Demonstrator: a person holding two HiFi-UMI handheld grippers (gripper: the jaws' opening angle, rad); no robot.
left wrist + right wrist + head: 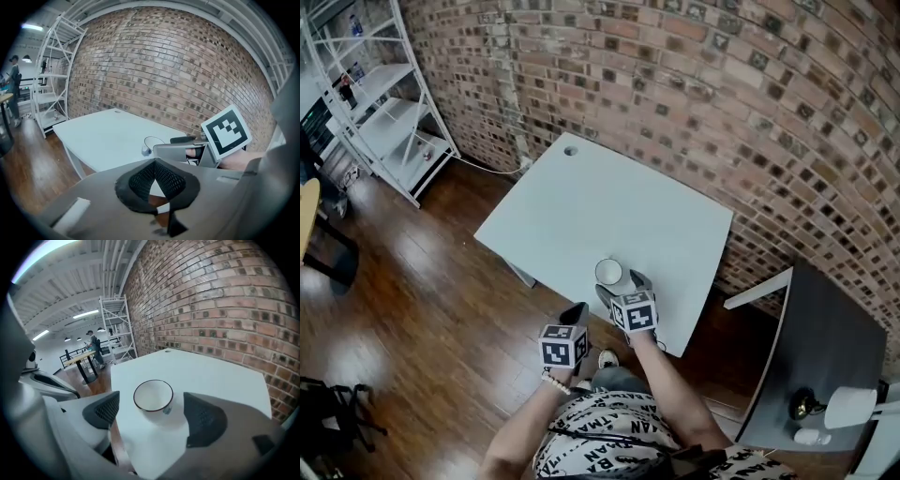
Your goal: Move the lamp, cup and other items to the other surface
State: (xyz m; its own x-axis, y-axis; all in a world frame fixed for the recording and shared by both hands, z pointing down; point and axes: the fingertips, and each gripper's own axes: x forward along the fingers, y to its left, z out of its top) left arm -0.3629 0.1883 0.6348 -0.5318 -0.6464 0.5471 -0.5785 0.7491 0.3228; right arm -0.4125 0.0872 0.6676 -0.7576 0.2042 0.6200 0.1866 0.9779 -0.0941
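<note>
1. The white cup [608,272] is standing upright on the white table [581,206]. It is sitting near the table edge closest to the person.
2. The cup is showing a thin dark rim and a white inside. A small mark is showing on its side in the right gripper view.
3. The right gripper [623,286] is hanging low over the table, right at the cup. Its jaws are spread wide apart.
4. The cup is sitting between the two black pads [202,420] and a little ahead of them. The pads are not touching the cup, so this gripper is pinching nothing.
5. The left gripper [575,314] is hanging just beside the right one, off the table edge and over the wooden floor [422,309]. Its jaws are pressed together at the tips, and they are not pinching anything.
6. The lamp [849,406] is sitting on the dark table [825,328] at the person's right. It is well apart from the cup.
7. A small white thing [811,436] is lying just beside the lamp. I cannot tell what it is.
8. A brick wall [694,84] is running behind the white table.
9. A white metal shelf [389,103] is standing by that wall, far off to the left.
10. A small round hole [570,150] is showing in the far corner of the white table.
</note>
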